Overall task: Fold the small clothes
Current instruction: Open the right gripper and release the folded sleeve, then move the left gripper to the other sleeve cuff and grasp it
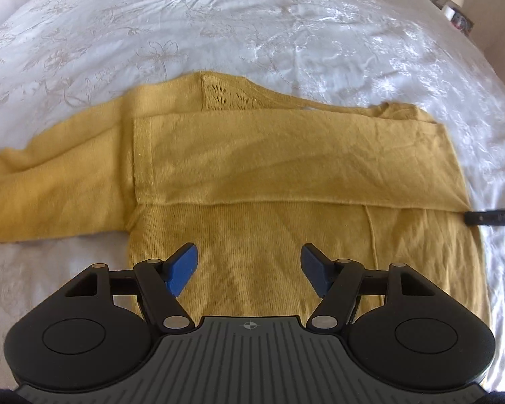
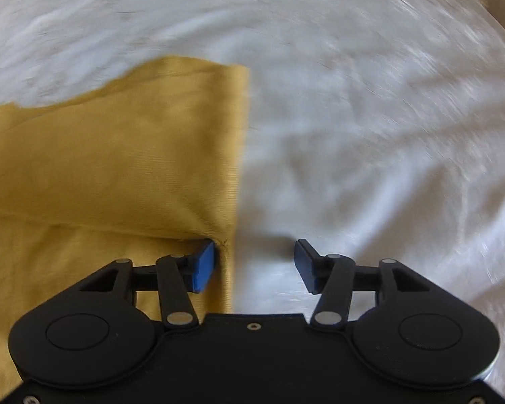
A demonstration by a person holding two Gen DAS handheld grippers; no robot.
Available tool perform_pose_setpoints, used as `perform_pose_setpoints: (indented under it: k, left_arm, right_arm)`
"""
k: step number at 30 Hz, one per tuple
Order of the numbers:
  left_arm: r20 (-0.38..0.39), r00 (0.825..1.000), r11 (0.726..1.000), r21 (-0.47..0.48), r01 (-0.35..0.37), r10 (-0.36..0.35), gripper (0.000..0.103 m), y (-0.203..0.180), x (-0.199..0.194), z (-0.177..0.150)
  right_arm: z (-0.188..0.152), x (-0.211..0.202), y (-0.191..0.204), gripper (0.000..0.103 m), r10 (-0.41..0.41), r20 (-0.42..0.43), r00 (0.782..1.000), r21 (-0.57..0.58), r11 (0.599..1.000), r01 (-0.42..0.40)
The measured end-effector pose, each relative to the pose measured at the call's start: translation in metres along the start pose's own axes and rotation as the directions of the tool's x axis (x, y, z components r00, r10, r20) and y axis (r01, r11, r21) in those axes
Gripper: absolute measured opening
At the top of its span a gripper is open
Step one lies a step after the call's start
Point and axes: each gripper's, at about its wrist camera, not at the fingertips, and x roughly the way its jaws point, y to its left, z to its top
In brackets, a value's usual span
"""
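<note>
On white embroidered bed cover (image 1: pixel 252 17): mustard knit sweater (image 1: pixel 252 175), flat, long axis running left-right, one sleeve stretched out leftward, other sleeve folded across the chest, neckline facing away. Above its body, left gripper (image 1: pixel 249 271), fingers apart, empty. At its right edge, right gripper (image 2: pixel 254 264), fingers apart, gripping nothing.

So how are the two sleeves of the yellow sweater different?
The sleeve on the right is folded flat across the yellow sweater, while the sleeve on the left lies spread out sideways on the white bedspread. The folded sleeve looks smooth and straight; the spread one looks rumpled, with soft creases. The folded one's cuff shows, but the other's runs out of the picture. Both are the same mustard-yellow knit.
</note>
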Motion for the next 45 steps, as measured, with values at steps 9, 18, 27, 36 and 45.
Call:
perform_pose_setpoints:
  k: [9,18,27,36,45]
  left_arm:
    - [0.010,0.998,0.996,-0.058,-0.067,0.067,0.078,0.013,-0.027,-0.038]
    - [-0.092,0.991,0.992,-0.071,-0.101,0.095,0.083,0.002,-0.028,-0.110]
    - [-0.151,0.981,0.972,-0.183,-0.150,0.123,0.098,0.016,-0.022,-0.150]
    - [0.023,0.987,0.928,-0.344,-0.141,0.159,0.098,0.069,-0.067,-0.119]
    - [0.100,0.961,0.864,-0.470,-0.183,0.258,0.098,0.186,-0.081,-0.072]
  right_arm:
    - [-0.041,-0.049,0.003,0.074,0.153,0.074,0.985,-0.057,0.987,-0.149]
    - [-0.133,-0.051,0.013,0.082,0.199,-0.130,0.971,-0.184,0.958,-0.220]
    - [-0.153,-0.041,0.001,0.085,0.061,-0.237,0.970,-0.240,0.963,-0.119]
    - [-0.115,-0.088,0.022,0.093,0.209,-0.060,0.976,-0.211,0.953,-0.217]
    - [-0.080,-0.114,0.086,0.094,0.332,0.043,0.942,-0.125,0.938,-0.325]
